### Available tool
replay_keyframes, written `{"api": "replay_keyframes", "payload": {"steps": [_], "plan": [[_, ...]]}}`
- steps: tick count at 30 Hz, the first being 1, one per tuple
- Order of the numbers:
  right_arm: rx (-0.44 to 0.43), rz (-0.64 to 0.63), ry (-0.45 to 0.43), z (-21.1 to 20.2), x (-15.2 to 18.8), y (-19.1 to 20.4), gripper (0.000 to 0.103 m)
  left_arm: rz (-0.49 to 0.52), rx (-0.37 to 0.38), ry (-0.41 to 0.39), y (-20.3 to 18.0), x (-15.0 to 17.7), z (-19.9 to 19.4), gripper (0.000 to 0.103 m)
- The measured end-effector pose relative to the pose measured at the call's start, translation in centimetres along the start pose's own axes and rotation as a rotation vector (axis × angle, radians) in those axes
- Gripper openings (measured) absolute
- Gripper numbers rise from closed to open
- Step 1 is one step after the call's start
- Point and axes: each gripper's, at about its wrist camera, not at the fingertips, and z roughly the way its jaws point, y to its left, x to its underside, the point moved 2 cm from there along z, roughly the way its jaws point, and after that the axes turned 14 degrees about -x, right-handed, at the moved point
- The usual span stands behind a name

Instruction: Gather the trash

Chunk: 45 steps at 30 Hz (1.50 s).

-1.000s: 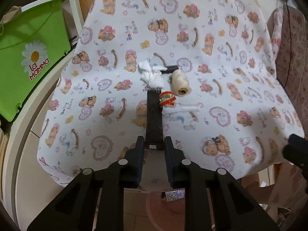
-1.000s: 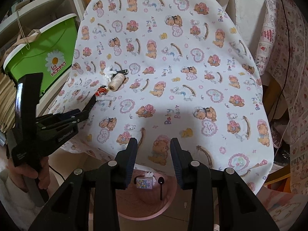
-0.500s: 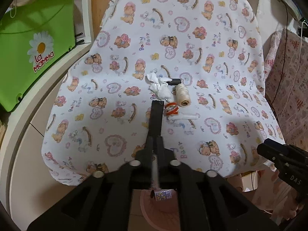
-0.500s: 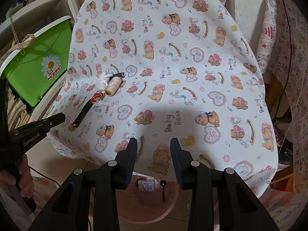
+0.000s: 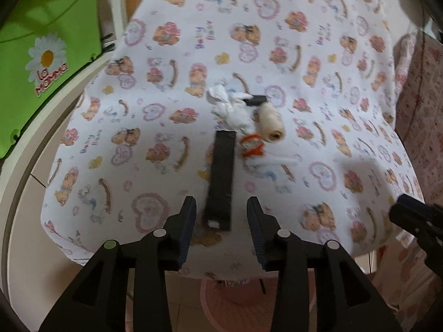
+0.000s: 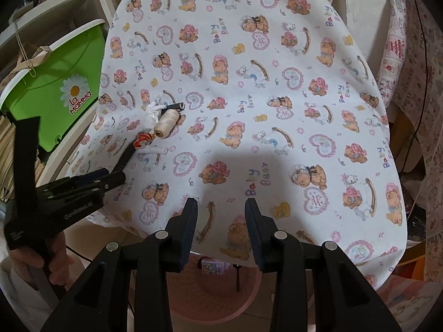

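Left gripper [image 5: 221,215] jaws opening from near-shut half a second earlier, black strip [image 5: 221,177] lying free between them on cloth [image 5: 332,55], right gripper [image 6: 221,215] staying part-open, gripping nothing, strip beside spool [image 5: 270,123].

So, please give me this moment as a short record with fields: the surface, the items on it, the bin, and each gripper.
surface: table under bear-print cloth
items: black strap, crumpled tissue, thread spool, orange-white wrapper, small black tube
bin: pink basket below the table edge
left gripper: jaws opening, strap end between them, not gripped
right gripper: open, empty, near the table edge
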Motion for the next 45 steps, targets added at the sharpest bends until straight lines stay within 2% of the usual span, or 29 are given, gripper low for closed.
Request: {"api": "replay_keyframes", "payload": {"steps": [3,4,5,7,9,15,17,19,20,23,24,27,31,32,33,35,36,45], "plan": [[0.008,-0.029,0.002,0.1,-0.2,0.4,0.038,-0.006,-0.001,-0.002,0.0,-0.4,0.3,0.032],[0.012,-0.038,0.000,0.1,-0.2,0.5,0.038,0.000,-0.014,-0.003,-0.1,-0.4,0.4,0.029],[0.009,-0.044,-0.001,0.1,-0.3,0.7,0.038,0.006,-0.032,-0.005,-0.2,-0.5,0.4,0.019],[0.001,-0.052,0.000,0.1,-0.3,1.0,0.038,0.008,-0.056,-0.003,-0.3,-0.6,0.4,0.017],[-0.003,-0.059,0.000,0.2,-0.4,1.4,0.038,-0.039,-0.067,0.012,0.2,-0.6,0.4,0.015],[-0.078,-0.056,-0.021,0.7,-2.1,3.7,0.038,-0.115,0.007,-0.045,2.6,-1.1,-2.3,0.014],[-0.130,-0.101,0.013,1.9,-3.5,5.2,0.038,-0.139,0.023,-0.072,3.3,-1.2,-3.4,0.014],[-0.217,-0.176,0.101,4.0,-5.0,6.9,0.038,-0.158,0.035,-0.090,3.9,-1.5,-4.1,0.014],[-0.226,-0.224,0.120,4.9,-5.4,7.7,0.038,-0.164,0.037,-0.100,4.0,-1.6,-4.3,0.015],[-0.147,-0.364,0.116,7.2,-5.7,8.9,0.038,-0.182,0.027,-0.117,4.7,-2.0,-4.7,0.014],[-0.123,-0.368,0.142,8.7,-5.7,8.7,0.038,-0.192,0.035,-0.118,4.9,-2.1,-4.7,0.014],[-0.137,-0.324,0.207,11.5,-5.7,7.5,0.038,-0.203,0.054,-0.113,5.2,-2.2,-4.6,0.014],[-0.108,-0.355,0.174,12.1,-5.4,7.3,0.037,-0.177,0.027,-0.126,5.1,-2.1,-4.7,0.014],[-0.114,-0.356,0.170,12.3,-5.3,7.3,0.033,-0.173,0.020,-0.126,5.0,-2.1,-4.7,0.015],[-0.110,-0.361,0.168,12.3,-5.2,7.4,0.023,-0.171,0.016,-0.125,5.1,-2.0,-4.6,0.015],[-0.082,-0.376,0.162,12.3,-4.9,7.4,0.015,-0.173,0.012,-0.118,5.1,-1.9,-4.4,0.015],[-0.097,-0.363,0.158,12.2,-4.8,7.4,0.010,-0.175,0.012,-0.114,5.2,-1.8,-4.3,0.015],[-0.160,-0.236,0.065,7.6,-5.0,6.4,0.008,-0.160,0.017,-0.131,4.8,-1.6,-5.2,0.015]]}}
